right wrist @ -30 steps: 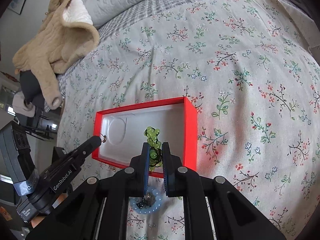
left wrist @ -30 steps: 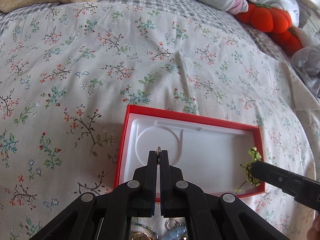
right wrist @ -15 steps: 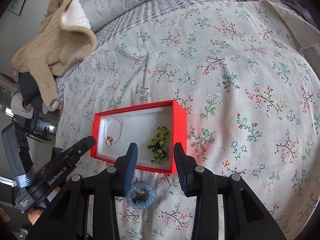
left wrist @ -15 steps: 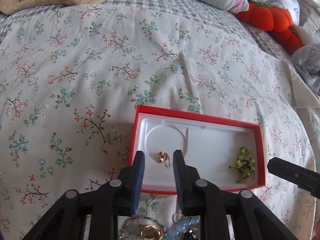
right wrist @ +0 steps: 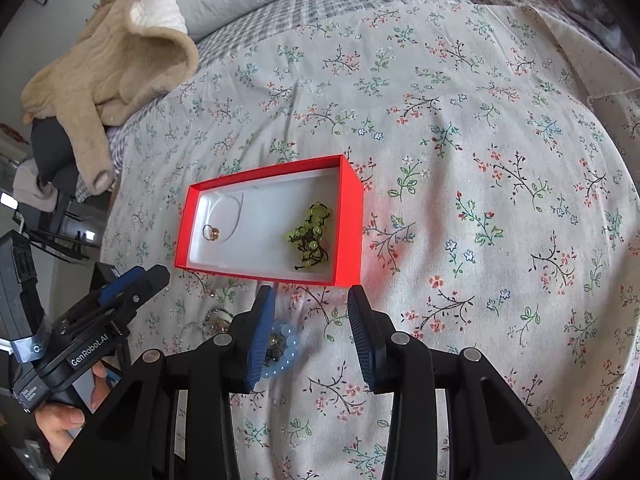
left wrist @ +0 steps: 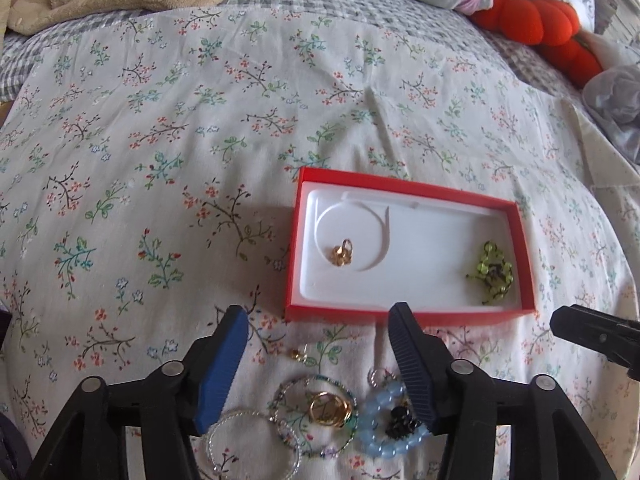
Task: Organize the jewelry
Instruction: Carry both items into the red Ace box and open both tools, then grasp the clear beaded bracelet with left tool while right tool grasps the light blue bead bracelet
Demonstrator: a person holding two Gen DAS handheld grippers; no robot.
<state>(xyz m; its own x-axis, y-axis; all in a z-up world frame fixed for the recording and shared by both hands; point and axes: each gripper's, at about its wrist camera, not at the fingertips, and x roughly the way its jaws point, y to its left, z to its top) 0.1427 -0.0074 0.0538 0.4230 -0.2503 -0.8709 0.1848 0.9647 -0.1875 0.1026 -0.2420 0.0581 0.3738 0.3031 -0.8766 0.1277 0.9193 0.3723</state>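
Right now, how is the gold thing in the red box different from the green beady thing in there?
The gold ring is small, shiny metal; the green bead bracelet is a bigger, tangled bunch of beads on dark cord. The ring lies in the round hollow at one end of the red box; the bracelet lies on the flat floor at the other end. Both lie loose, touching no gripper.

"GenRobot.AI" stands in white on the left tongs (right wrist: 154, 276) black body.

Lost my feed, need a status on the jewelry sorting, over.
Left gripper jaws opening, nothing between; right gripper open, empty. Gold ring and green bead bracelet in red box. Blue bead bracelet and the rest on bedspread, path unobstructed.
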